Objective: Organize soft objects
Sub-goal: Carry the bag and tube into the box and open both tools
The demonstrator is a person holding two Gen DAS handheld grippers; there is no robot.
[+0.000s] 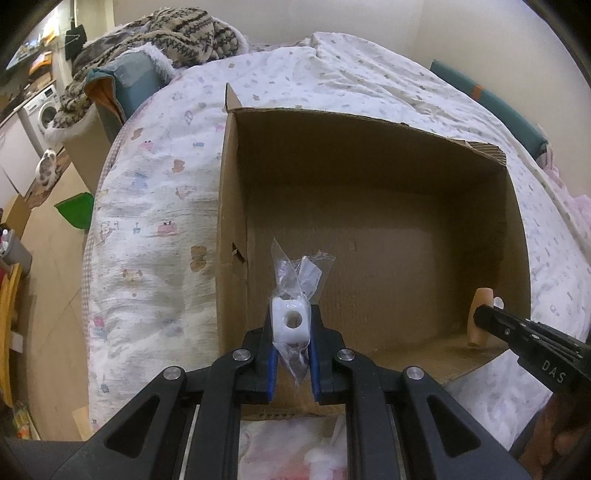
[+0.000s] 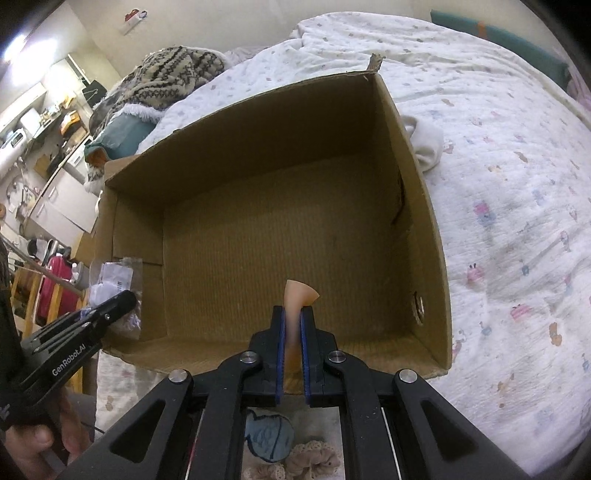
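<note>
An open cardboard box [image 1: 369, 140] lies on the bed and shows in both views [image 2: 258, 110]; its inside looks bare. My left gripper [image 1: 291, 321] is shut on a white block with a hole, wrapped in a clear plastic bag [image 1: 290, 319], over the box's near edge. My right gripper [image 2: 292, 317] is shut on a peach-coloured soft piece [image 2: 297, 295], also over the near edge. In the left wrist view the right gripper [image 1: 491, 314] enters from the right with the peach piece [image 1: 478, 314]. In the right wrist view the left gripper [image 2: 122, 302] enters from the left with the bag [image 2: 114, 284].
A white printed quilt [image 2: 517, 184] covers the bed around the box. A white cloth [image 2: 424, 144] lies beside the box's right wall. Patterned blankets [image 1: 177, 33] are piled at the far left. Small soft items [image 2: 273, 435] lie below my right gripper. The wooden floor [image 1: 55, 258] is at left.
</note>
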